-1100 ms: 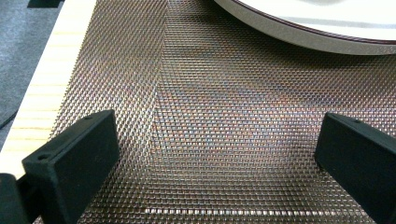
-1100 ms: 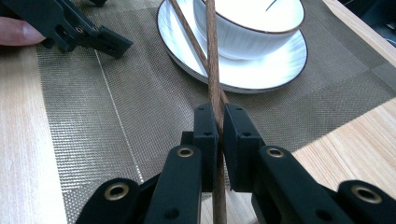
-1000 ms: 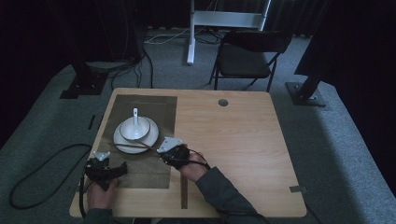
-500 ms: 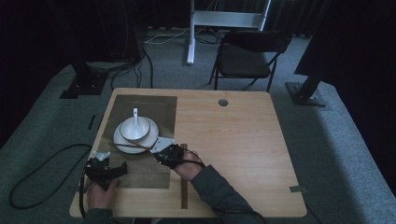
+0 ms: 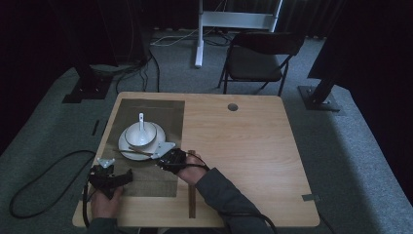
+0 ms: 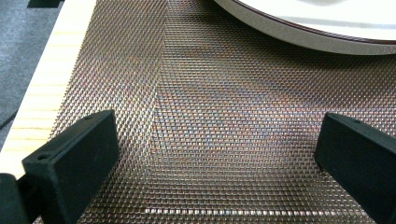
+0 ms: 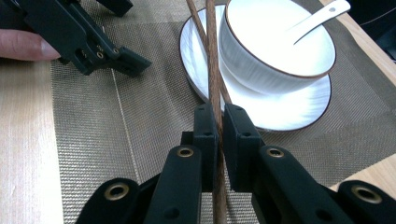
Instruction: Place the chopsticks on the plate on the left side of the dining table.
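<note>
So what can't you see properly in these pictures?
- Far tips of the brown wooden chopsticks: right gripper view, cut off by the top edge.
- Most of the white plate with a dark rim: left gripper view, cut off by the top edge.
- Inside of the white bowl: right gripper view, glare washes it out.
- Right gripper jaw tips: high view, hidden beneath its grey three-cornered plate.
- Left gripper: high view, too small and dark.

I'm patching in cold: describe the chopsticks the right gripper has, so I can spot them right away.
Find the woven placemat on the left of the wooden table, then the white saucer carrying a bowl with a spoon. The chopsticks are two thin brown wooden sticks clamped in the right gripper, slanting over the saucer's rim, the only dark pieces among white crockery.
</note>
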Action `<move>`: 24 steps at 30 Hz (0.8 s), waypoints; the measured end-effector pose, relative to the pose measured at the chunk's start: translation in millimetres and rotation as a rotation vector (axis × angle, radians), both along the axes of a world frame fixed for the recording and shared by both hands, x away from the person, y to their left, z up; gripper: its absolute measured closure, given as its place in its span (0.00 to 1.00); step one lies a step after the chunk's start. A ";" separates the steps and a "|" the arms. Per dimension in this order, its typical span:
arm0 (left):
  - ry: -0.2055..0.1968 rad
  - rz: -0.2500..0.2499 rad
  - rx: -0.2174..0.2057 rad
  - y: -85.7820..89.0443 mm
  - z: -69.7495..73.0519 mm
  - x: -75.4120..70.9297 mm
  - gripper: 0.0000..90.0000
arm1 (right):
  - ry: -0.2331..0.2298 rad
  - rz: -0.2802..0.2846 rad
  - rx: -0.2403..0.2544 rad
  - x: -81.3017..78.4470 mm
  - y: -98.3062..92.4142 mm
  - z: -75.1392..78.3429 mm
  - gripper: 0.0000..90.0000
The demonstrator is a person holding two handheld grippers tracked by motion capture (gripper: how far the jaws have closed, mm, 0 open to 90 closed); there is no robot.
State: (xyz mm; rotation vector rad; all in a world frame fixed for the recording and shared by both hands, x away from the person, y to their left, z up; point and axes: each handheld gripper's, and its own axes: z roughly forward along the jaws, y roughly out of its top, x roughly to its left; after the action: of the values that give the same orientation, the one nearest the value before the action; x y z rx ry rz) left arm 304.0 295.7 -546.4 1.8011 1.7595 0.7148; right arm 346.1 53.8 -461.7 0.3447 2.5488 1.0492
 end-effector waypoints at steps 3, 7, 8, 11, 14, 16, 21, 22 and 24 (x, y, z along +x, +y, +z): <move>-0.002 0.002 -0.002 -0.1 -0.1 0.0 0.00 | -0.006 0.010 -0.003 1.4 3.7 2.6 0.93; -0.001 0.001 -0.001 -0.1 -0.1 0.0 0.00 | -0.011 0.021 -0.012 2.4 8.1 2.8 0.93; 0.000 -0.001 0.000 0.1 0.0 0.0 0.00 | -0.010 0.022 -0.016 2.4 9.6 2.6 0.94; 0.000 -0.001 0.000 0.1 0.0 0.0 0.00 | -0.015 0.037 -0.023 4.2 13.6 1.7 0.93; 0.000 0.000 0.000 0.0 0.0 0.0 0.00 | -0.016 0.042 -0.023 5.9 14.7 2.4 0.93; -0.001 0.000 0.000 0.0 -0.1 0.0 0.00 | -0.017 0.041 -0.025 7.2 15.1 3.3 0.94; -0.001 0.000 0.001 0.0 -0.1 0.0 0.00 | -0.011 0.058 -0.012 11.7 15.3 5.5 0.93; -0.002 -0.001 0.001 0.1 -0.1 0.0 0.00 | -0.012 0.068 -0.009 11.7 15.4 5.5 0.93; -0.001 0.000 0.001 0.0 -0.1 0.0 0.00 | -0.014 0.078 -0.013 12.3 16.0 5.1 0.93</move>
State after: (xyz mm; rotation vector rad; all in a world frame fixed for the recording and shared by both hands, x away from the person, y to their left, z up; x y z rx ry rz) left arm 304.0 295.7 -546.5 1.8007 1.7586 0.7170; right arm 358.5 69.8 -456.6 0.2351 2.5736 1.0587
